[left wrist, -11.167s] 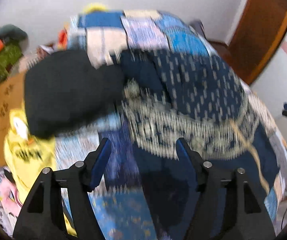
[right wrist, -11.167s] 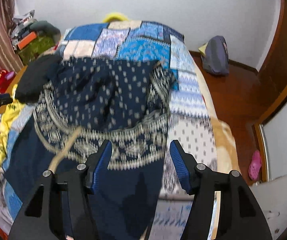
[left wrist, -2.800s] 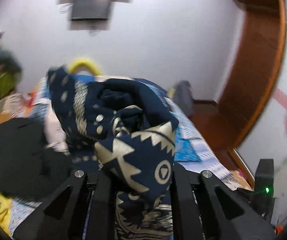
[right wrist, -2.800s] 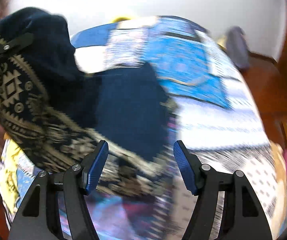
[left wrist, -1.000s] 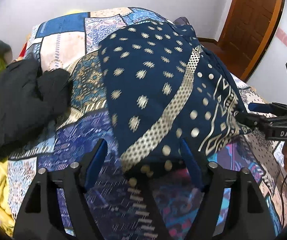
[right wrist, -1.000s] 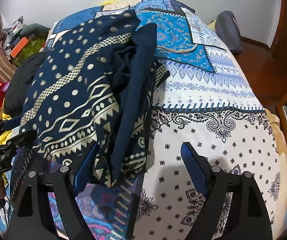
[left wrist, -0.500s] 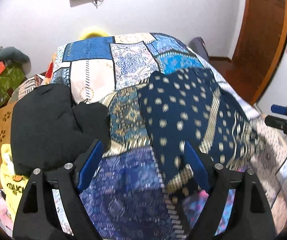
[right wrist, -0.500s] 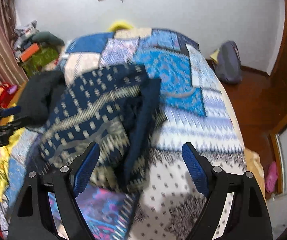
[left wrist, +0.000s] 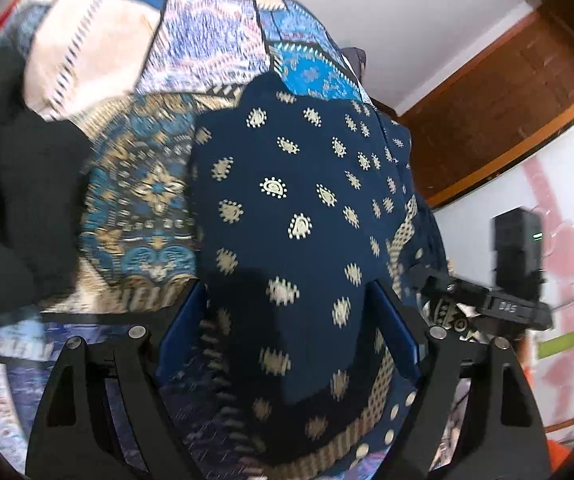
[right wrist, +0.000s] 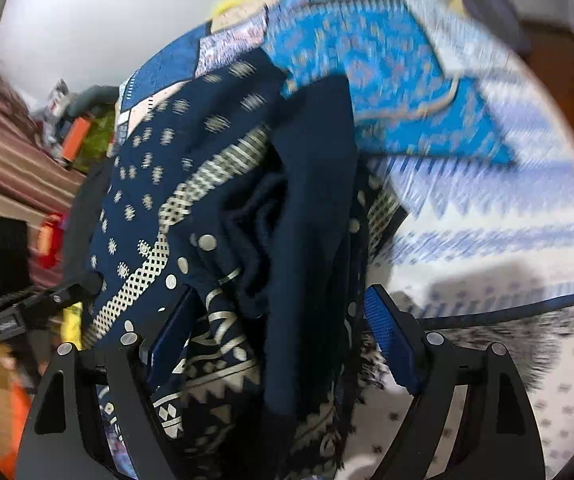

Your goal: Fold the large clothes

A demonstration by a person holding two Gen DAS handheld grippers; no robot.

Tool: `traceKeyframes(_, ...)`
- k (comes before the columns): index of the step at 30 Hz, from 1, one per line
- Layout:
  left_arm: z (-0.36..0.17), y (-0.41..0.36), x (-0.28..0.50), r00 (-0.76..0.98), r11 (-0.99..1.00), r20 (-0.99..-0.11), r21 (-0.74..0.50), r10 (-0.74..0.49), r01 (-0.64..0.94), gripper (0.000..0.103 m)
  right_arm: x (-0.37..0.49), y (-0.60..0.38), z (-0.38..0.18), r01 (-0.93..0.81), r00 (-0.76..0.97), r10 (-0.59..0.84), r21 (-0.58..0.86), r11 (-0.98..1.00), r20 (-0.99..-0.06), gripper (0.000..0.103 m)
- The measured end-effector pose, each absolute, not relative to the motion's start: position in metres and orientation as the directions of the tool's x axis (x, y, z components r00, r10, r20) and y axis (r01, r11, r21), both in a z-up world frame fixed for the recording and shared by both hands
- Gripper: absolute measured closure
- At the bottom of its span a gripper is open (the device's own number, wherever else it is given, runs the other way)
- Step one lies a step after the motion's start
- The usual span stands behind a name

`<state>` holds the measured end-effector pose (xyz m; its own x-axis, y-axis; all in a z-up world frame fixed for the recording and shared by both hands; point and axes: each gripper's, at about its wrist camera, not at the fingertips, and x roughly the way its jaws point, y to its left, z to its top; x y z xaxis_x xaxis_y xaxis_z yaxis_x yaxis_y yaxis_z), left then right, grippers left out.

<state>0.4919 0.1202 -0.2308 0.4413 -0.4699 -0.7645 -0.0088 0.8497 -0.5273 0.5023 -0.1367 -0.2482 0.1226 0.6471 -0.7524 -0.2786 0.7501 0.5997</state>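
One navy garment with a cream print is lying folded on the patchwork bedspread, and it is filling the middle of both wrist views. In the left wrist view its top layer is showing many small cream motifs, and one checked cream band is running along its right and lower edge. In the right wrist view the same garment is looking thicker: one plain navy flap is lying over the printed layers, and the folds under it are bunching together.

Two grippers are working here, one in each hand. The left gripper is standing with its jaws wide, one blue pad on each side of the garment. The cloth is lying between the two fingers, but the pads are not pressing on it. The right gripper is also standing with its jaws wide, and they have just been opening further; the thick edge of the garment is lying between its two blue pads without being squeezed. Each gripper is also appearing at the side of the other camera's view.

One black garment is lying on the bedspread to the left of the navy one, apart from it. One brown wooden door is standing behind the bed on the right.
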Motion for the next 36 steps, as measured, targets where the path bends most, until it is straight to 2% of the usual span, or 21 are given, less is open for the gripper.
traceKeyframes(4,-0.244,0.117,0.508,0.403,0.817,-0.751,-0.577,-0.523,-0.015,0.016,0.511,-0.136,-0.266,-0.222,0.065,0.718,0.692,0.687,-0.693,0.013)
traceKeyframes(7,-0.250,0.119,0.513,0.398,0.788,-0.729,-0.616,-0.557,-0.025,0.015,0.511,-0.129,-0.265,-0.247,0.063,0.724,0.692,0.679,-0.687,0.015)
traceKeyframes(9,-0.253,0.120,0.515,0.395,0.771,-0.717,-0.636,-0.574,-0.035,0.017,0.510,-0.125,-0.260,-0.271,0.061,0.715,0.678,0.684,-0.697,0.023)
traceKeyframes(10,-0.252,0.119,0.516,0.396,0.774,-0.719,-0.633,-0.571,-0.034,0.018,0.508,-0.123,-0.255,-0.291,0.063,0.708,0.666,0.687,-0.703,0.031)
traceKeyframes(14,-0.241,0.119,0.511,0.404,0.794,-0.731,-0.607,-0.549,-0.020,0.035,0.501,-0.121,-0.231,-0.319,0.067,0.694,0.644,0.695,-0.717,0.058)
traceKeyframes(17,-0.226,0.118,0.504,0.416,0.801,-0.728,-0.599,-0.544,-0.001,0.043,0.499,-0.119,-0.215,-0.297,0.067,0.698,0.653,0.697,-0.713,0.065)
traceKeyframes(19,-0.209,0.117,0.497,0.431,0.806,-0.721,-0.591,-0.542,0.025,0.046,0.491,-0.112,-0.199,-0.319,0.083,0.697,0.644,0.695,-0.712,0.067)
traceKeyframes(25,-0.145,0.148,0.468,0.519,0.811,-0.675,-0.582,-0.525,0.064,0.047,0.470,-0.073,-0.135,-0.414,0.137,0.709,0.610,0.675,-0.692,0.067)
traceKeyframes(31,-0.072,0.213,0.437,0.619,0.832,-0.626,-0.549,-0.474,0.081,0.047,0.458,-0.017,-0.077,-0.515,0.172,0.748,0.589,0.623,-0.641,0.067)
traceKeyframes(36,-0.036,0.278,0.420,0.688,0.854,-0.601,-0.518,-0.406,0.051,0.046,0.456,0.050,-0.048,-0.596,0.164,0.775,0.565,0.570,-0.610,0.067)
